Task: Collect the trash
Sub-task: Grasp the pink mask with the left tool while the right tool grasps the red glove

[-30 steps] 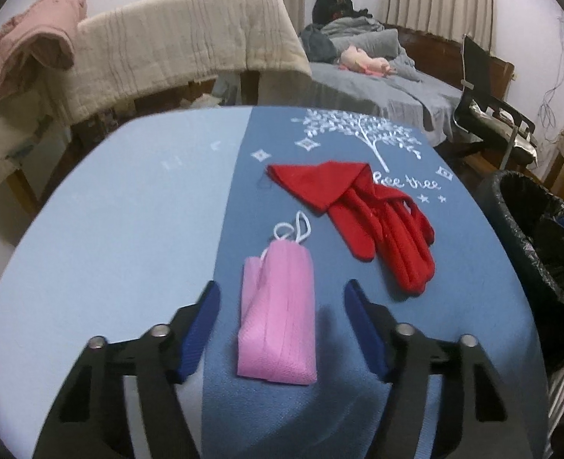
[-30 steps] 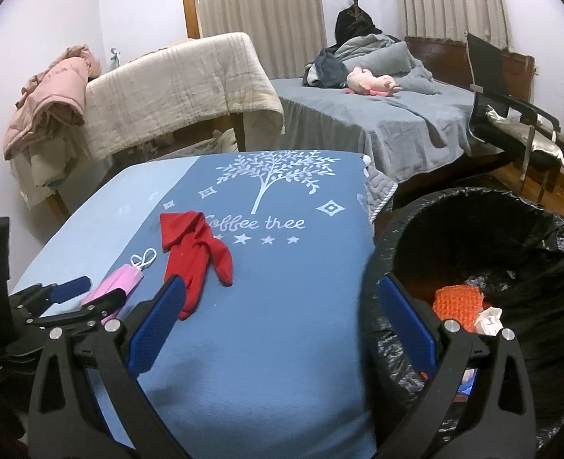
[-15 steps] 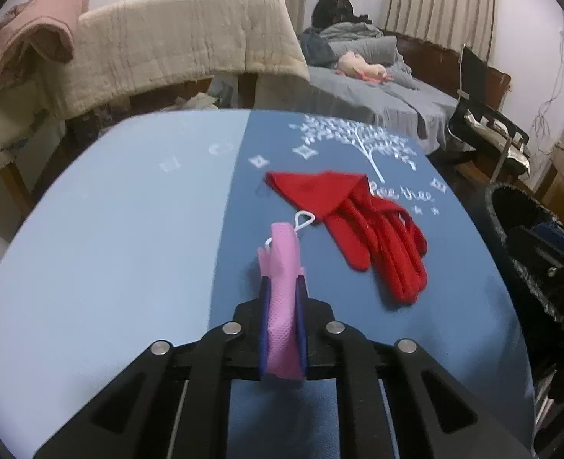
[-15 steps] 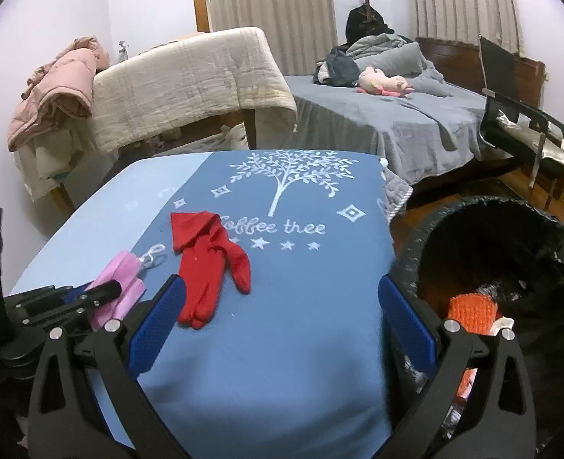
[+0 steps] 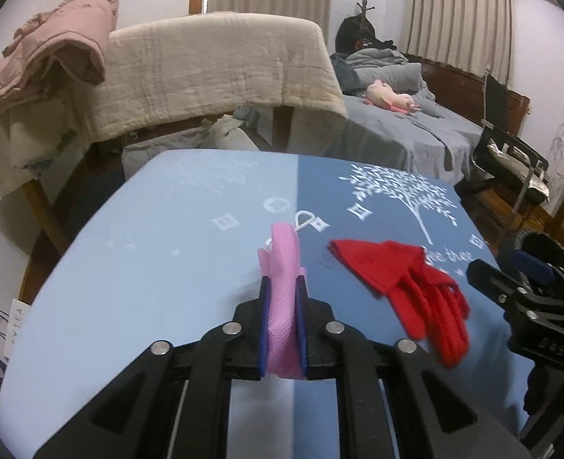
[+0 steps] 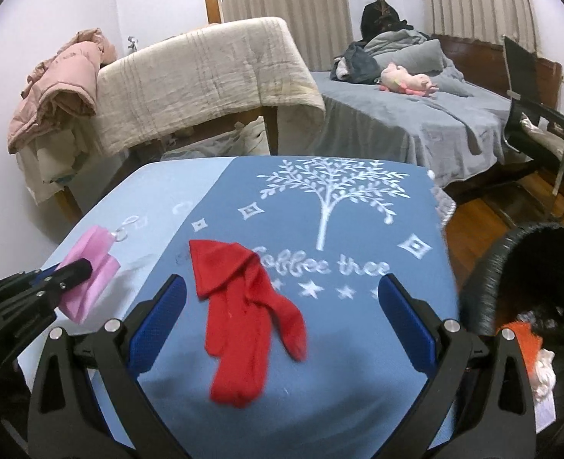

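My left gripper [image 5: 282, 287] is shut on a pink face mask [image 5: 282, 267], which stands folded between the blue pads and is lifted off the table; its white ear loop sticks out in front. In the right wrist view the same mask [image 6: 90, 264] hangs from the left gripper [image 6: 73, 269] at the left. A red glove [image 6: 243, 306] lies flat on the blue tablecloth [image 6: 339, 363], and also shows as the red glove [image 5: 408, 290] in the left wrist view. My right gripper [image 6: 282, 306] is open, its pads wide on either side of the glove and just above it.
A black-lined trash bin [image 6: 511, 264] stands at the table's right edge, with orange and white scraps inside. Behind the table are a chair draped with a beige blanket [image 6: 205, 76], a bed [image 6: 416, 114] and a black chair [image 6: 530, 114].
The left gripper closed on the pink mask and lifted it off the table. The right gripper swung left from the bin to over the red glove.
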{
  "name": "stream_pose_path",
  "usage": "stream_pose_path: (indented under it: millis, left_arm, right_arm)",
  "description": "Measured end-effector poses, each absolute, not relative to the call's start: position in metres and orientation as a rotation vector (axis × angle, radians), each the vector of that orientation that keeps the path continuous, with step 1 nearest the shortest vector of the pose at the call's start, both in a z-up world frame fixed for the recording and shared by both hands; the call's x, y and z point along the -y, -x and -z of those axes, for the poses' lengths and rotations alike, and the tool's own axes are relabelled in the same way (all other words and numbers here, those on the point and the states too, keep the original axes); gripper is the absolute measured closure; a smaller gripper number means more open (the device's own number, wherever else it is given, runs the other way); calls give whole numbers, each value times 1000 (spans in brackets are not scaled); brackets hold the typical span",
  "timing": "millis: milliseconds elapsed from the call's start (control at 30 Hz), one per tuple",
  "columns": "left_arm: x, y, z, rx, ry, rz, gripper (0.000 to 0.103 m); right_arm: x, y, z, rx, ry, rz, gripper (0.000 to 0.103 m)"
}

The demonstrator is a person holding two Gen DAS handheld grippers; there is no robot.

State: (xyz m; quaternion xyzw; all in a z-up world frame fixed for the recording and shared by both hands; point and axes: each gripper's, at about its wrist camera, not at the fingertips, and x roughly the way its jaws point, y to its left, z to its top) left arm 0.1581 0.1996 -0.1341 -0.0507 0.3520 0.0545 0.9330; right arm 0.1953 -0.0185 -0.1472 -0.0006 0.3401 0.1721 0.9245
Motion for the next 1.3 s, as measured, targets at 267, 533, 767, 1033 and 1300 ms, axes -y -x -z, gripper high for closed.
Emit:
stream_pose_path:
  millis: [267, 533, 767, 1033, 1300]
  left_arm:
    - [-216, -172, 138, -714, 92, -135, 91]
    - [-224, -179, 143, -717, 93, -145, 91]
    - [-223, -180, 144, -718, 94, -141, 91]
    - [-214, -175, 134, -698, 82, -128, 91]
    - [-193, -166, 111, -660, 68, -99, 91]
  right_arm:
    - [-11, -230, 167, -757, 26, -352, 5]
    - [-24, -247, 183, -844, 50, -367, 22]
    - [-28, -250, 192, -904, 51, -421, 63]
    - [-26, -235, 175, -865, 29, -498, 93]
    - [-2, -213, 136, -785, -19, -492, 93]
